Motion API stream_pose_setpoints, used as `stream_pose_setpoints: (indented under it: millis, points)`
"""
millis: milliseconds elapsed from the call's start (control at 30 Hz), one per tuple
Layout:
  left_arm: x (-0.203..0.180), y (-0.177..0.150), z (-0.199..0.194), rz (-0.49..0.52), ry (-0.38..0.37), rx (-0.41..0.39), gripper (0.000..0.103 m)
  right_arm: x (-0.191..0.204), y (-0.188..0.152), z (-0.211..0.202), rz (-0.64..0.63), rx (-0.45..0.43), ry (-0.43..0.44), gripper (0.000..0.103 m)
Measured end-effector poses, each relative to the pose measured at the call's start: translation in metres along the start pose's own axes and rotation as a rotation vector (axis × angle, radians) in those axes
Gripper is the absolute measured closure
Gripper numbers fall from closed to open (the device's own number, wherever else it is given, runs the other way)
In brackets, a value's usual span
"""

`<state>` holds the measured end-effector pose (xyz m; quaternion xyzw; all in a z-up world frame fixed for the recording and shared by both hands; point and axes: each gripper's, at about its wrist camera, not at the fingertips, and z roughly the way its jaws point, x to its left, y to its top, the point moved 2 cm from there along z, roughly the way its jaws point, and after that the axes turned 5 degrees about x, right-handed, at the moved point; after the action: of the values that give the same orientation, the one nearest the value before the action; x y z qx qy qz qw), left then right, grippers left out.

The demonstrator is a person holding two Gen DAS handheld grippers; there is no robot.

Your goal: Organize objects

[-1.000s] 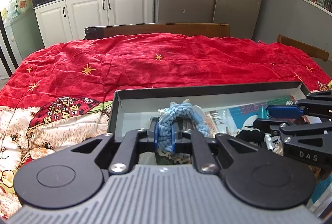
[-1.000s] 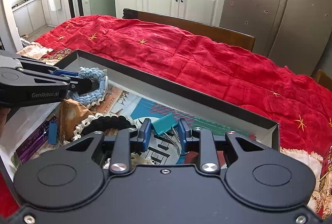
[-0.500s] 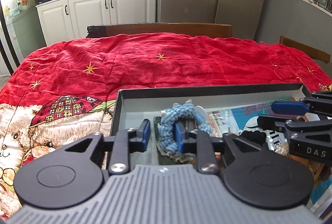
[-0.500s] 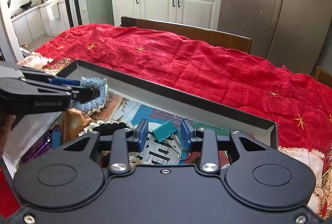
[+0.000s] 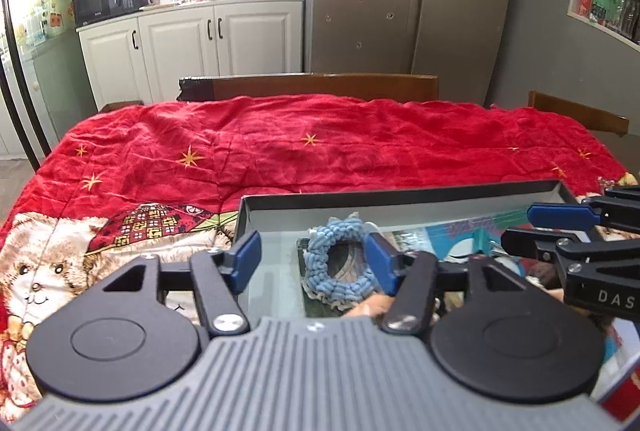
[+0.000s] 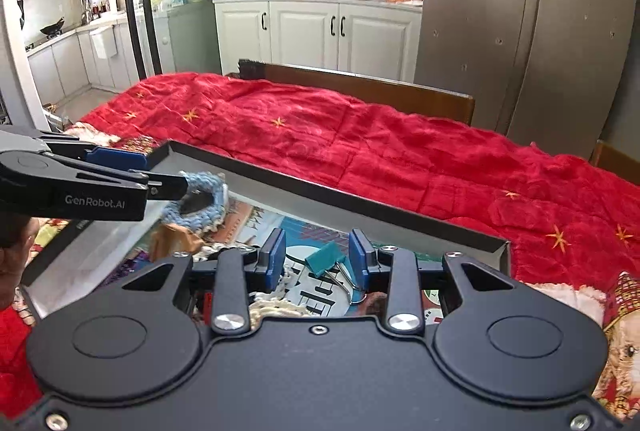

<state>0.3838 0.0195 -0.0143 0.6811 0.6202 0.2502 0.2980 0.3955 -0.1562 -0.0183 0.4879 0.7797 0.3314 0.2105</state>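
Note:
A light blue knitted scrunchie [image 5: 339, 266] lies in the left end of a shallow dark-rimmed box [image 5: 400, 194]. My left gripper [image 5: 314, 260] is open above it, jaws wide, the right fingertip beside the scrunchie. In the right wrist view the scrunchie [image 6: 200, 197] lies under the left gripper's tip. My right gripper [image 6: 317, 263] is open over the box [image 6: 340, 196], its fingers on either side of a teal binder clip [image 6: 325, 259] lying on printed paper. The right gripper also shows in the left wrist view [image 5: 568, 231].
The box sits on a table under a red quilted cloth [image 5: 320, 143] with gold stars and bear prints. The box also holds a crumpled brown wrapper [image 6: 172, 237], cord and printed sheets. Wooden chair backs [image 5: 320, 84] stand at the far edge. Cabinets and a fridge are behind.
My left gripper was shut on the scrunchie, then opened wide and let it drop into the box. My right gripper widened around the binder clip. Both grippers have risen slightly.

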Motion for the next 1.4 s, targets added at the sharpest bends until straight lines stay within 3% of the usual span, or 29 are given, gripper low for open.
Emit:
stream_pose_setpoints:
  millis: [433,600,700,933,1400]
  points:
    - [-0.004,-0.021,-0.072,-0.004,0.004,-0.049,0.013,0.013,-0.024,-0.07,0.019,-0.019,-0.016,0.059]
    - [-0.007,-0.04,-0.102,0.004,0.029,-0.072,0.0,0.022,-0.039,-0.111,0.023,-0.047,-0.017,0.05]
    - [-0.013,-0.052,-0.121,0.026,0.06,-0.08,0.0,0.029,-0.05,-0.134,0.024,-0.058,-0.023,0.04]
    - [-0.024,-0.089,-0.167,0.001,0.032,-0.084,0.0,0.052,-0.084,-0.188,0.013,-0.094,-0.045,0.022]
    - [-0.047,-0.158,-0.222,-0.051,0.03,-0.121,0.0,0.079,-0.167,-0.245,0.123,-0.097,-0.046,0.014]
